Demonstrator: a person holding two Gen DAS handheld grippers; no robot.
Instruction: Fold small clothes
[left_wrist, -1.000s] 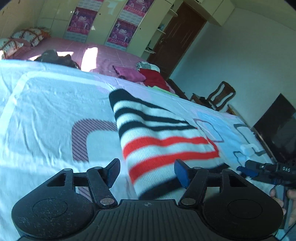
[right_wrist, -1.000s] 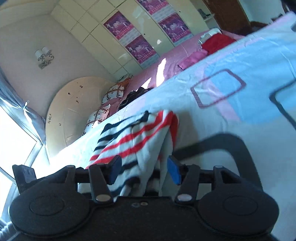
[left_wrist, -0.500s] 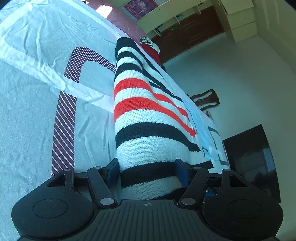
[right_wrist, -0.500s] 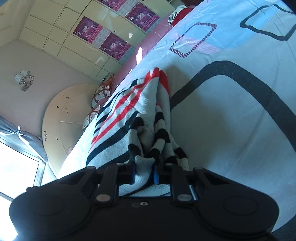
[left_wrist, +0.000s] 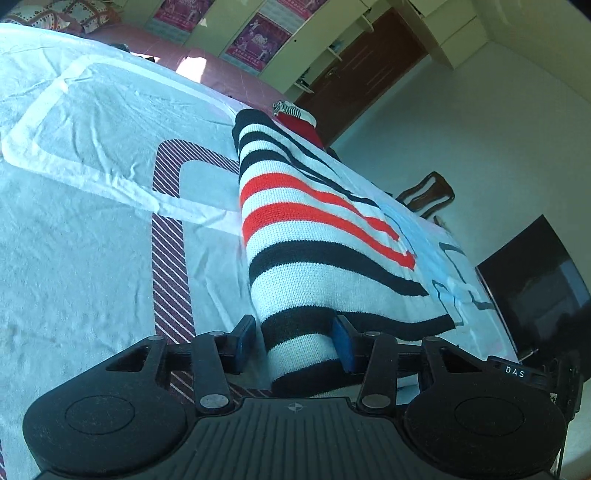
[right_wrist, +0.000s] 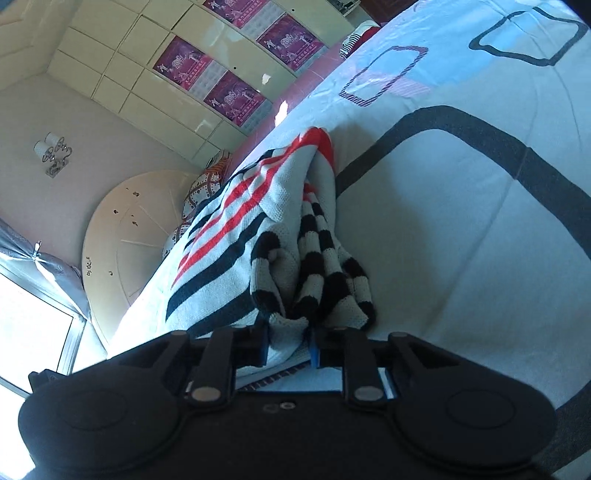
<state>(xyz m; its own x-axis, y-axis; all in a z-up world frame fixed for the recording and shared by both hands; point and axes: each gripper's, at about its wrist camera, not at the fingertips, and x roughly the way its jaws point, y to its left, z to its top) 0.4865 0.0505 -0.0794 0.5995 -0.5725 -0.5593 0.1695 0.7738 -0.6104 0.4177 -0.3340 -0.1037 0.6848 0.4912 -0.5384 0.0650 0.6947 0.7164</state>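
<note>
1. The striped knit sweater (left_wrist: 314, 236) lies lengthwise on the bed (left_wrist: 92, 258), its near end bunched up at both claws and its far end reaching toward the bed's far edge.
2. The left claw (left_wrist: 295, 341) has just been closing; the sweater's folded edge sits between its pads. The right pad touches the knit, but a sliver of sheet shows beside the left pad, so a full clamp cannot be confirmed.
3. The right claw (right_wrist: 288, 345) is clamped on a narrow bunch of the sweater's (right_wrist: 258, 229) hem, after its jaws eased apart slightly.
4. To the left of the sweater in the left wrist view, the bed sheet is wide and bare, only wrinkled, with a striped maroon band (left_wrist: 170, 258) printed on it.
5. To the right of the sweater in the right wrist view, the sheet is also open, crossed by a dark printed outline (right_wrist: 480, 133).
6. Beyond the bed's right edge stand a wooden chair (left_wrist: 428, 194) and a dark television screen (left_wrist: 535, 288), close by.
7. The sweater's underside and the sleeves folded inside are hidden.
8. Red clothes (left_wrist: 299, 125) at the far end are partly cut off by the sweater.
</note>
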